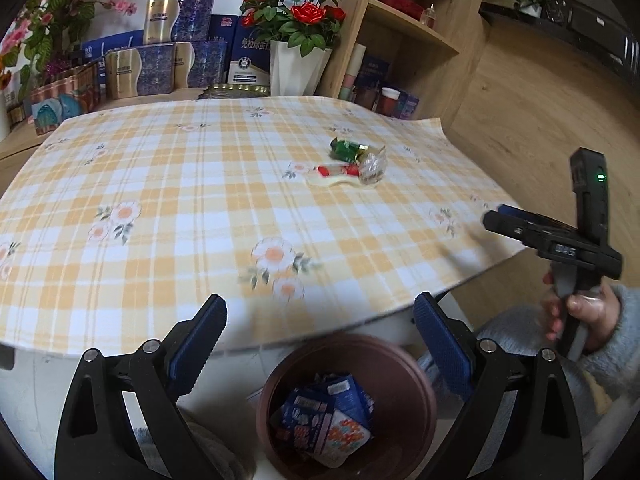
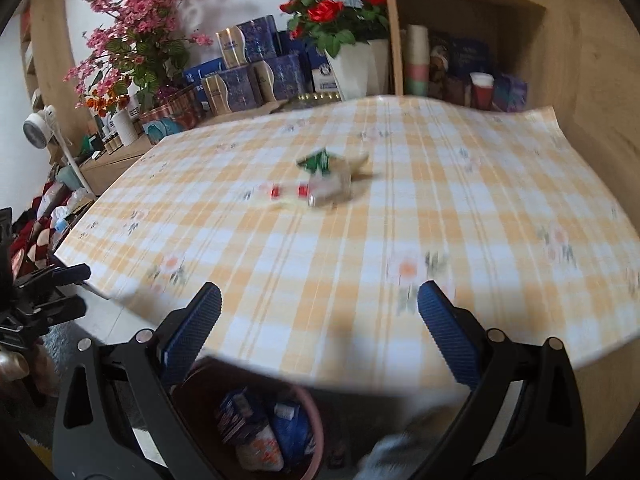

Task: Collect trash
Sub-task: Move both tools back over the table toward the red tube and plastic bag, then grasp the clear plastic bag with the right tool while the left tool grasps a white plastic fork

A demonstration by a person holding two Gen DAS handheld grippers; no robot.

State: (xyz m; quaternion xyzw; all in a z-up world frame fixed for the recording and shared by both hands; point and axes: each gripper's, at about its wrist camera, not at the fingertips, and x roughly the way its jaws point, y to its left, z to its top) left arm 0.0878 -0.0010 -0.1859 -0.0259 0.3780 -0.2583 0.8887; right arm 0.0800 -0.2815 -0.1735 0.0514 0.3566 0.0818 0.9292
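A small heap of trash lies near the middle of the checked tablecloth [image 1: 160, 184]: a green wrapper [image 1: 345, 148], a red and white wrapper [image 1: 336, 171] and a crumpled clear plastic piece [image 1: 373, 170]. The right wrist view shows the same heap, blurred, with the green wrapper [image 2: 316, 161] on top. A brown bin [image 1: 416, 396] stands below the table's front edge with blue and white packets [image 1: 324, 416] inside. My left gripper [image 1: 320, 320] hangs open and empty over the bin. My right gripper [image 2: 320, 308] is open and empty at the table edge, above the bin [image 2: 312, 432].
A white pot of red roses [image 1: 298, 66], blue and gold boxes [image 1: 156, 68] and pink flowers [image 2: 132, 40] line the far side. A wooden shelf unit [image 1: 416, 32] stands at the back right. A hand in a grey sleeve [image 1: 600, 320] holds the right gripper.
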